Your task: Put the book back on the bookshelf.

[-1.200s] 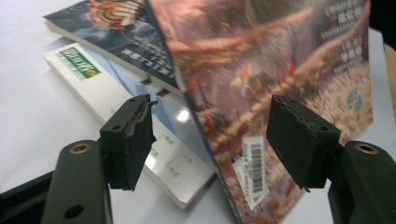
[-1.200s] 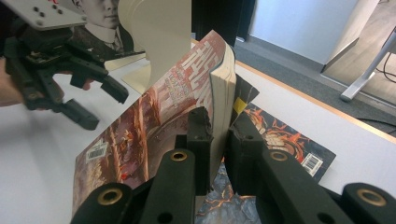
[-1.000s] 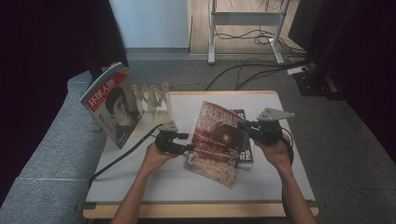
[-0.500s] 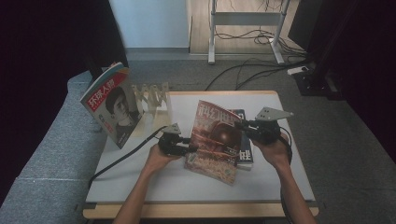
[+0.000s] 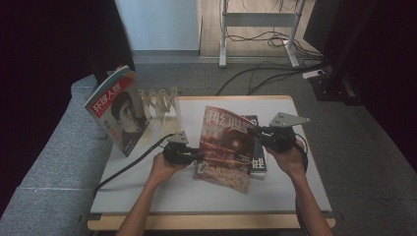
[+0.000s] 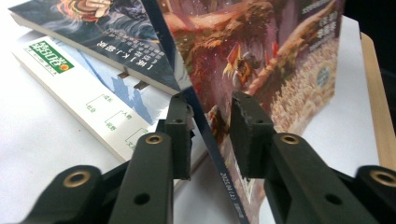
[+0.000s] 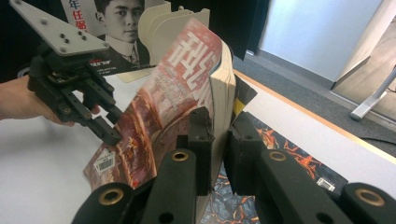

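A red-covered magazine stands tilted above the table, and my right gripper is shut on its thick upper right edge. In the right gripper view the jaws pinch that edge. My left gripper is at the magazine's left edge. In the left gripper view its jaws stand open on either side of the thin edge of the magazine, with a gap on the right side. The left gripper also appears in the right gripper view, with its tips at the cover.
Under the magazine lies a stack of books: a dark-covered one on a white one. A portrait magazine leans in a cream folding rack at the table's back left. A grey sofa borders the left.
My left gripper has slid right until its jaws straddle the magazine's left edge. The right gripper has kept the magazine raised, almost still.
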A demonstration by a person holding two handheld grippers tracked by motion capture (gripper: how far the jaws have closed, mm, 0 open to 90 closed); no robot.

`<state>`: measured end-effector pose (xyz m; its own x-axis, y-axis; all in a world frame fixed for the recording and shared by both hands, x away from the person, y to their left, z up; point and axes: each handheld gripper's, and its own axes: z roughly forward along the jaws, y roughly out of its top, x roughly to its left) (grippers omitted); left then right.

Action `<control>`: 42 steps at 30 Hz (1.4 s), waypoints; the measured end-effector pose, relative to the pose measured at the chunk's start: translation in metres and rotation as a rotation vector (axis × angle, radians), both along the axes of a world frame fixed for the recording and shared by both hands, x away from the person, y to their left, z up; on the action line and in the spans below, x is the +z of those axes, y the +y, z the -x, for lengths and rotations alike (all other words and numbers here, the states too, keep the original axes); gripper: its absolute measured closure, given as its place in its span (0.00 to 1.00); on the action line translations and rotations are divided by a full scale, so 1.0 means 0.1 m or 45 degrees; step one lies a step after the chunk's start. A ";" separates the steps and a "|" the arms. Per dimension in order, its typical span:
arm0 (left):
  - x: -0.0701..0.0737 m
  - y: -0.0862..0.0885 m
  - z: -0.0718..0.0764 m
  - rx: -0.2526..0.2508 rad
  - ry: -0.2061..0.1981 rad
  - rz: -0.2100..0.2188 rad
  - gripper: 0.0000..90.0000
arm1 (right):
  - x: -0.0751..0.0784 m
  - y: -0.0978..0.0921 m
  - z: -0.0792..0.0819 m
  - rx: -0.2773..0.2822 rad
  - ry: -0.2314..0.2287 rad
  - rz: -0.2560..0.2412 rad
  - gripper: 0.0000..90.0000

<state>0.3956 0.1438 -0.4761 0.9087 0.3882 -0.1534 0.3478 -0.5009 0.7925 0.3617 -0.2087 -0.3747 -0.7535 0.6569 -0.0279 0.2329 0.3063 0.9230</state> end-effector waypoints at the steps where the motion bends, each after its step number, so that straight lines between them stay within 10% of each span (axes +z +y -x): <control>1: 0.01 0.01 0.02 -0.004 -0.006 0.002 0.80 | 0.00 0.00 0.00 -0.001 -0.001 0.000 0.89; 22: 0.17 0.10 0.35 -0.076 -0.203 -0.023 0.83 | 0.08 -0.02 0.07 0.023 -0.010 -0.074 0.89; 38: 0.43 0.23 0.22 -0.028 -0.142 0.244 0.70 | 0.13 0.04 0.10 0.051 -0.022 -0.065 0.89; 42: 0.57 0.16 0.22 -0.031 -0.187 0.175 0.68 | 0.13 0.06 0.10 0.050 -0.022 -0.059 0.89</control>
